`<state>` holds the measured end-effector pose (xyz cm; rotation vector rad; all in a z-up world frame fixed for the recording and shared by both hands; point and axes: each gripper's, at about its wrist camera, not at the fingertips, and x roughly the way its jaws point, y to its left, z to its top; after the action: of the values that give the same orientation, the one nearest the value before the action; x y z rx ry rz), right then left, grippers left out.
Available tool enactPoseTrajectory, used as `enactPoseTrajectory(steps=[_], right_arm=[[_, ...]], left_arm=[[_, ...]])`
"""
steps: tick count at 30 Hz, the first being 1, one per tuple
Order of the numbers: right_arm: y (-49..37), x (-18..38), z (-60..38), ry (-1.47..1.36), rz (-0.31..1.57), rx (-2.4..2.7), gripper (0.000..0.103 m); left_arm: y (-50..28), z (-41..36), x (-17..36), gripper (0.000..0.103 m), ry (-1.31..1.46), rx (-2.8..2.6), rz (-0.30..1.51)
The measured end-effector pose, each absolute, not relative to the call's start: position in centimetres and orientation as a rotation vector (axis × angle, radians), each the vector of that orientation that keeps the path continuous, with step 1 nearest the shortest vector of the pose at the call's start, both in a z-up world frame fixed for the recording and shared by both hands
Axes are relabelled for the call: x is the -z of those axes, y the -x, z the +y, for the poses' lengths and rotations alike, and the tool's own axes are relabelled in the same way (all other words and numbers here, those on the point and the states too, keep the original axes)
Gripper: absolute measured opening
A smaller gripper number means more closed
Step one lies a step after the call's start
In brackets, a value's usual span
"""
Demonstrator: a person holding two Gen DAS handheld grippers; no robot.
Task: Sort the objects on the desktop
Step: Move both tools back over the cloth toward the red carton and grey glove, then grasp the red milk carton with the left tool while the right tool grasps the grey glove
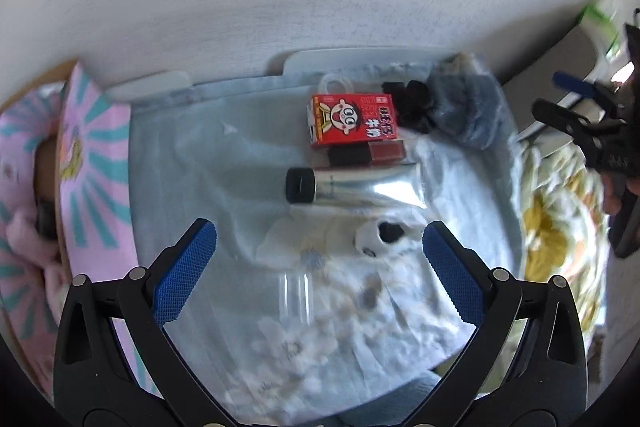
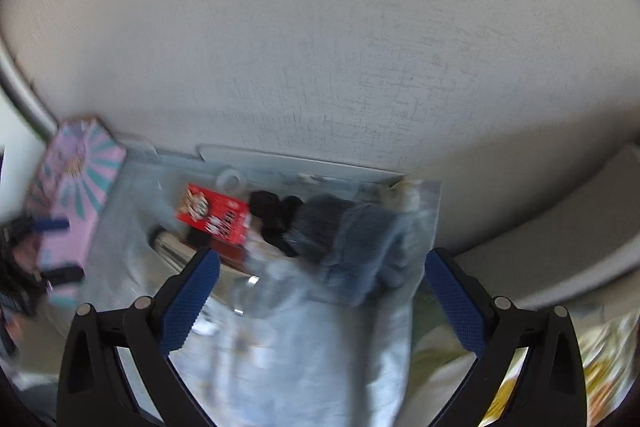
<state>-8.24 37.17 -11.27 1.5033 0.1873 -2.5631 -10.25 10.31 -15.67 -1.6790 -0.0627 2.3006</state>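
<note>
Pink box at frame left; left gripper low centre, jaws wide and empty; red milk carton above the silver tube mid-frame; right gripper spread wide, holding nothing.

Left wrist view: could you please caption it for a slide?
Open left gripper above silver tube and red carton.

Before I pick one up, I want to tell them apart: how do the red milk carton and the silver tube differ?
The red milk carton is a printed box with a cartoon face; the silver tube is plain, shiny metal-look with a black cap. The carton is blocky with flat faces; the tube is long and flattens toward its crimped end. The carton lies farther from the left gripper; the tube lies nearer. Both lie on their sides on the pale cloth.
</note>
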Motion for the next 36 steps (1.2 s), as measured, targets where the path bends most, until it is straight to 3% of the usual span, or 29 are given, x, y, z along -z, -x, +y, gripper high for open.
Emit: enactPoseTrajectory(steps=[4, 12, 22, 25, 27, 28, 29, 36], right_arm=[[8.3, 13.5, 37.3, -1.417, 0.419, 2.5, 0.103], [10.2, 17.8, 38.1, -1.307, 0.687, 2.303, 0.102], [11.2, 23.2, 36.0, -1.231, 1.08, 2.081, 0.102], [11.7, 24.2, 35.5, -1.25, 1.119, 2.027, 0.102], [12.2, 24.6, 35.5, -1.271, 1.108, 1.994, 0.09], [12.4, 24.7, 35.5, -1.283, 1.094, 1.98, 0.074], [12.8, 24.8, 35.6, -1.314, 1.066, 1.966, 0.065], [13.6, 24.0, 36.3, -1.354, 0.963, 1.969, 0.043]], left_arm=[[13.8, 13.2, 17.2, 0.103, 1.703, -2.293, -0.038], [18.4, 18.4, 22.2, 0.103, 1.816, -2.281, 0.059], [20.7, 18.9, 26.0, 0.103, 1.914, -2.31, -0.019], [20.8, 18.6, 26.1, 0.101, 1.904, -2.32, -0.042], [20.8, 18.3, 25.8, 0.097, 1.885, -2.329, -0.067], [20.7, 18.2, 25.7, 0.092, 1.871, -2.338, -0.056], [20.7, 18.2, 25.5, 0.092, 1.858, -2.342, -0.045], [20.4, 17.0, 25.1, 0.091, 1.781, -2.328, -0.058]])
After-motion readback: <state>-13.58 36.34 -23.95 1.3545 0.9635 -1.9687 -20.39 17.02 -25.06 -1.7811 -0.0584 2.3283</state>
